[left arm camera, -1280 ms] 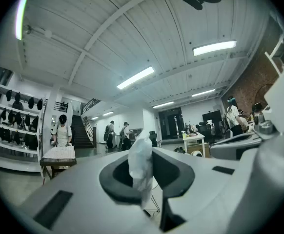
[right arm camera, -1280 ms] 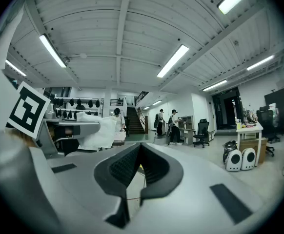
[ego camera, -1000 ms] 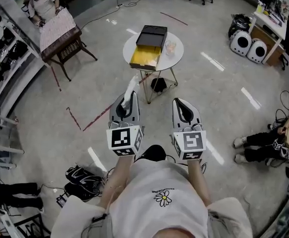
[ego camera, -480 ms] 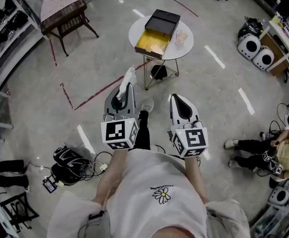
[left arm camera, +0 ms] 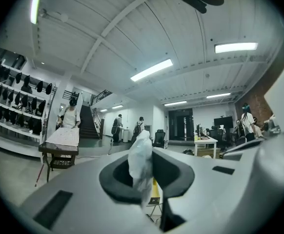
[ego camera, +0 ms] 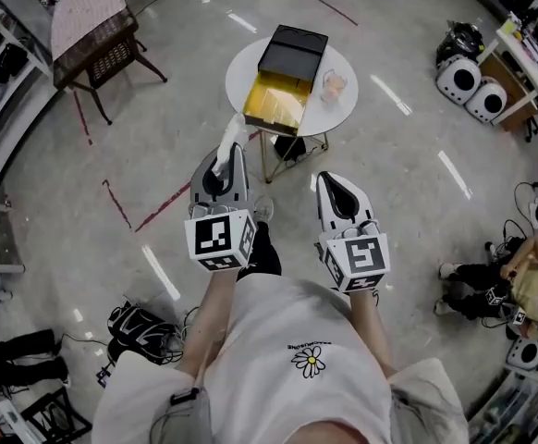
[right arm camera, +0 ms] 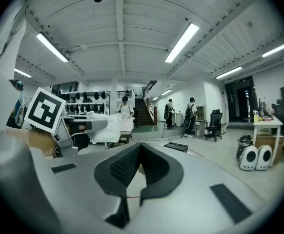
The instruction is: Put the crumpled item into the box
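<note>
We see a glossy grey floor crossed by red tape lines, and on it a small round white desk carrying the box, which lies open with a yellow inside and a black lid behind it. Just beside the box stands a small pale container that we cannot identify. A wooden desk under a patterned cloth stands well to the left. Two white rounded pods sit at the far right, a seated person is cut off by the right edge, and a black bag with cables lies by our feet. The gripper views show a white ribbed ceiling with strip lights and wall shelves of dark items too small to name. Our left tool is clamped on the crumpled item, a white wad sticking up between its jaws, held above the floor short of the desk and apart from the box. Our right tool is closed, its jaws meeting at the tips with nothing between them. The desk's legs are partly hidden beneath its top. Each marker cube bears only a black-and-white square pattern, and the small print above the daisy on the shirt is too fine to read.
</note>
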Demonstrator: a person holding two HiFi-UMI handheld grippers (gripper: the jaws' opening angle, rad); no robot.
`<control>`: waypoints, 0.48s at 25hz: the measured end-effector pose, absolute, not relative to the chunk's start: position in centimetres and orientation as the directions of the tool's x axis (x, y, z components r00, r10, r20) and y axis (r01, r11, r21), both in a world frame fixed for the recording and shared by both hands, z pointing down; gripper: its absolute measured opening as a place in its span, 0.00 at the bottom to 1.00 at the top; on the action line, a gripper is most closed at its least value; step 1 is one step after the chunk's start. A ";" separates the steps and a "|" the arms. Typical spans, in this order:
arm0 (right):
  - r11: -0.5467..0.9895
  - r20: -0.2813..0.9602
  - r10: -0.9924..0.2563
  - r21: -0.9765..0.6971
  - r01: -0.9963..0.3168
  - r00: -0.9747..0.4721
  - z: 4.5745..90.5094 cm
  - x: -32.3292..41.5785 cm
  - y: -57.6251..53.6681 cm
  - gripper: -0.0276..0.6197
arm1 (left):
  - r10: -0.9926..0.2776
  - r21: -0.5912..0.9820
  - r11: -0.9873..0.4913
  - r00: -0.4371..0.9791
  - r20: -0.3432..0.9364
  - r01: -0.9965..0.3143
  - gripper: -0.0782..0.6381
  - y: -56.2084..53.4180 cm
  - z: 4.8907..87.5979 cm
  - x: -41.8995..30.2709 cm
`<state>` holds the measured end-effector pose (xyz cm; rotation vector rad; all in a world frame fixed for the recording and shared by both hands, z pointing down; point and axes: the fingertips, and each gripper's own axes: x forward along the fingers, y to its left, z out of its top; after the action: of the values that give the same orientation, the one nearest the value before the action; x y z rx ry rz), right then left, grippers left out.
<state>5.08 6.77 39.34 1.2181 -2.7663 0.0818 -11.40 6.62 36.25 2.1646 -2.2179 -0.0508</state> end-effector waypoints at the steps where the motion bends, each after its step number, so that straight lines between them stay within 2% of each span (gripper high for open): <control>1: 0.666 0.130 -0.740 0.006 -0.746 -0.660 39.0 4.5 5.3 0.05 | -1.000 0.051 0.017 -0.017 0.008 -0.999 0.17 5.0 36.1 -12.1; 12: 0.497 0.155 -0.854 -0.034 -0.867 -0.496 37.8 -0.3 -13.3 0.05 | -0.989 0.060 -0.141 0.137 -0.059 -0.988 0.17 -13.9 34.0 -18.0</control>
<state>-0.28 -13.35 37.83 1.5100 -2.6148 0.1619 -18.00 -13.95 33.98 2.3640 -2.0546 -0.1322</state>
